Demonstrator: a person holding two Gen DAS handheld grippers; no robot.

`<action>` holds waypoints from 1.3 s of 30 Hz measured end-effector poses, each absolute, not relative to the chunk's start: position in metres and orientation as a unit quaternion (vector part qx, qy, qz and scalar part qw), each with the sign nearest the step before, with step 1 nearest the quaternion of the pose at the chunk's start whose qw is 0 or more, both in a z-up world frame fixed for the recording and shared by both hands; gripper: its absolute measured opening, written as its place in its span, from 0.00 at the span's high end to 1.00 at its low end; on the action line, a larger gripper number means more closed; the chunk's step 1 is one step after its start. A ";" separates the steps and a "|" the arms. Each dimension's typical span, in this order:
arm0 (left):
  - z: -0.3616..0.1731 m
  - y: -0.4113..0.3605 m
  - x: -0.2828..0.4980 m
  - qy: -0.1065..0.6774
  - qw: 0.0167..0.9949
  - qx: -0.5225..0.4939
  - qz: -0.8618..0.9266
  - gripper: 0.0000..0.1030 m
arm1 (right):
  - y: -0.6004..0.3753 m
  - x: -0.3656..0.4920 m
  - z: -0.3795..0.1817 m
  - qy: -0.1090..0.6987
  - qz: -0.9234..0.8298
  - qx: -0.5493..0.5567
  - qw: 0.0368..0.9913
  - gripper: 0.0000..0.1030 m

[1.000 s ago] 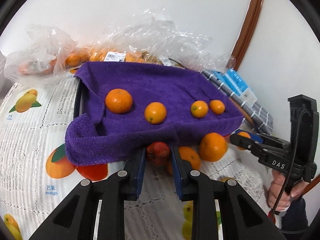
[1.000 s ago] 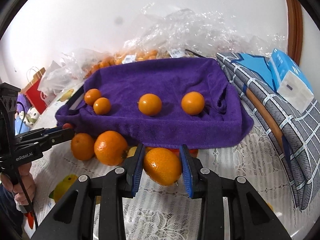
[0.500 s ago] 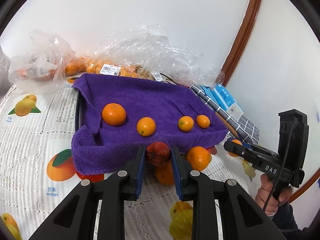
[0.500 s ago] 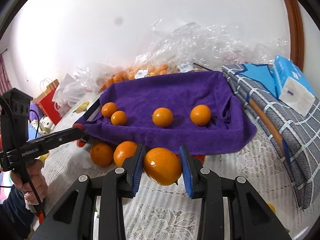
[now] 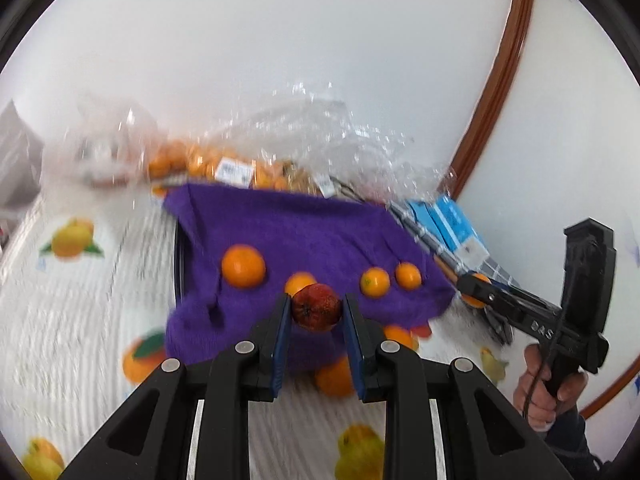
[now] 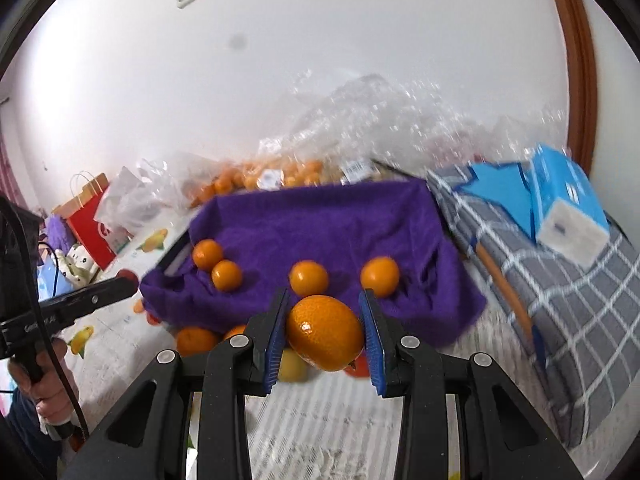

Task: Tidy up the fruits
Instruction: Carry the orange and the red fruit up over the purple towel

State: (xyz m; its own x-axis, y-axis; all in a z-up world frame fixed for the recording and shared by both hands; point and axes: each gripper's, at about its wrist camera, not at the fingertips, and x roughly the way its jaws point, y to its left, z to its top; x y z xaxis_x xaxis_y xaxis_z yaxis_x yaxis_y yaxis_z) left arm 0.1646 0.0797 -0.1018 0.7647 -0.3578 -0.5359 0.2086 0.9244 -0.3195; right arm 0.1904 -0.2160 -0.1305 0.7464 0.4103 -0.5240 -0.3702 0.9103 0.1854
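My left gripper (image 5: 316, 314) is shut on a small dark red fruit (image 5: 317, 307), held in the air in front of the purple towel (image 5: 304, 236). My right gripper (image 6: 325, 332) is shut on a large orange (image 6: 325, 333), also lifted off the table. Several small oranges lie in a row on the purple towel (image 6: 320, 224); one of them (image 5: 243, 266) is at the left. More oranges (image 6: 196, 340) lie on the tablecloth under the towel's front edge. The right gripper (image 5: 480, 292) shows at the right of the left wrist view, the left gripper (image 6: 124, 282) at the left of the right wrist view.
Clear plastic bags of oranges (image 5: 240, 168) lie behind the towel by the white wall. A grey checked cloth (image 6: 560, 320) with a blue tissue pack (image 6: 568, 208) is at the right. A red paper bag (image 6: 90, 220) stands far left. The tablecloth (image 5: 80, 320) has printed fruit.
Both grippers have risen with their fruit, which now hang in front of the towel instead of low by the table. The towel and its oranges look farther off.
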 end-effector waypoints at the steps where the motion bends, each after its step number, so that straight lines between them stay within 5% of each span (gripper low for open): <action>1: -0.098 0.079 0.171 0.304 0.934 -0.119 -0.146 0.77 | -0.215 0.194 -0.126 0.285 0.208 0.035 0.935 0.66; 9: -0.101 0.075 0.223 0.301 0.934 -0.155 -0.117 0.77 | -0.205 0.229 -0.106 0.259 0.208 0.053 0.942 0.66; 39: -0.140 0.068 0.236 0.339 0.931 -0.117 -0.067 0.77 | -0.194 0.261 -0.166 0.331 0.176 0.042 0.926 0.66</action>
